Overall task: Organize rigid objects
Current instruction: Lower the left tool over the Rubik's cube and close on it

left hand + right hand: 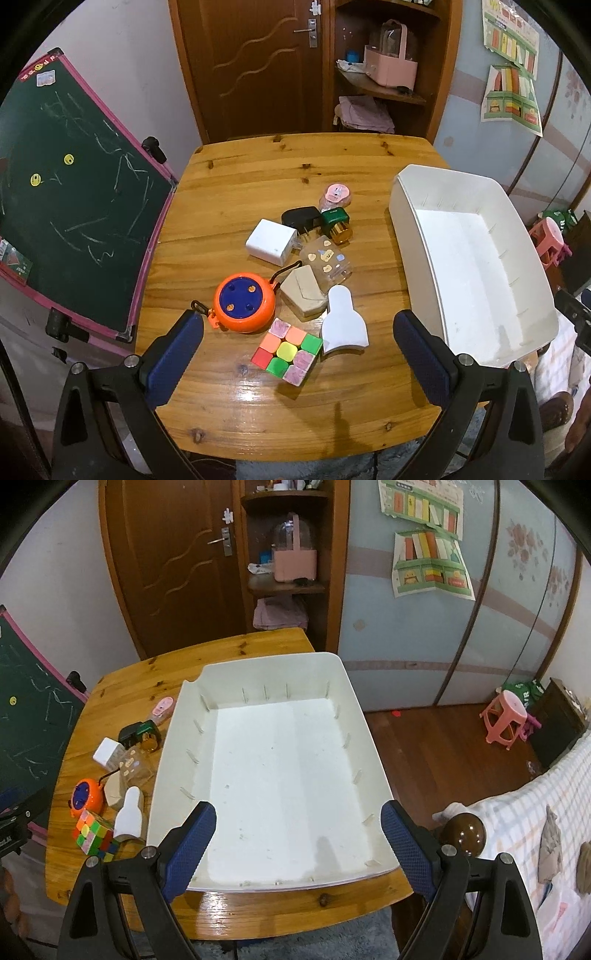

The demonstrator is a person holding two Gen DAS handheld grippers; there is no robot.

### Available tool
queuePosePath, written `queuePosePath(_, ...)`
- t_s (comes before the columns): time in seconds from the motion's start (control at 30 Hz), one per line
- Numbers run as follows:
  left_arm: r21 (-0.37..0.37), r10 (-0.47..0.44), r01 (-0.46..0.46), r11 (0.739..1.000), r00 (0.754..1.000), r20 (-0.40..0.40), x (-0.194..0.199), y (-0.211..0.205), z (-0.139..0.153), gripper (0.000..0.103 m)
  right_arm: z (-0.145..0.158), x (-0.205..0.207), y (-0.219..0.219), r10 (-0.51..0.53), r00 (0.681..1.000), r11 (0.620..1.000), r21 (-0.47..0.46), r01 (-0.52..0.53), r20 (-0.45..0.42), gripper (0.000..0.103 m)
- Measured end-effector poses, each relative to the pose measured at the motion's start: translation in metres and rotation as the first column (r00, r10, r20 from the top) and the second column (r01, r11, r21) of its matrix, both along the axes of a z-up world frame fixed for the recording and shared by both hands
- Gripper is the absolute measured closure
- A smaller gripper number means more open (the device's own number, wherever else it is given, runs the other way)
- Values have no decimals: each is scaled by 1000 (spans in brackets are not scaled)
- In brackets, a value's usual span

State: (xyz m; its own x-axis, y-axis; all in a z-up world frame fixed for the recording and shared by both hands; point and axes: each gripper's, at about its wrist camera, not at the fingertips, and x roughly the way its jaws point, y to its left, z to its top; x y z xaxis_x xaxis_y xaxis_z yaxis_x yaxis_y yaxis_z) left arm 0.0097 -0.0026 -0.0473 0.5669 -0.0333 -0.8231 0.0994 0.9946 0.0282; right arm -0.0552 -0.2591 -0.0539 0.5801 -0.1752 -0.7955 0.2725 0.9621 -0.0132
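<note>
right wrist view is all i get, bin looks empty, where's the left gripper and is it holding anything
Observer: The left gripper is above the near side of the table, jaws wide open and holding nothing.
Operator: what's closest to it
Observer: The colour cube lies between the lines of the two jaws. The orange round toy has its black clip right by the left finger.
Operator: white charger, which way are the prongs
Observer: The white charger has its prongs pointing toward the clear patterned case, on the bin side.
</note>
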Motion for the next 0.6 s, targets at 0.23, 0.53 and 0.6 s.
queuePosePath(0.23,35,24,-23,999,999,-33,7,5,-16,1,-10,2,-15,-26,999,1000,0,26,-28,11)
queuePosePath(0.53,103,27,-15,995,993,-116,16,10,-49,1,-30,-2,-52,-123,989,992,32,126,-84,11)
queuePosePath(0.6,129,30,-12,992,991,-133,17,11,-58,1,-34,-5,-62,-151,984,988,26,154,-93,11)
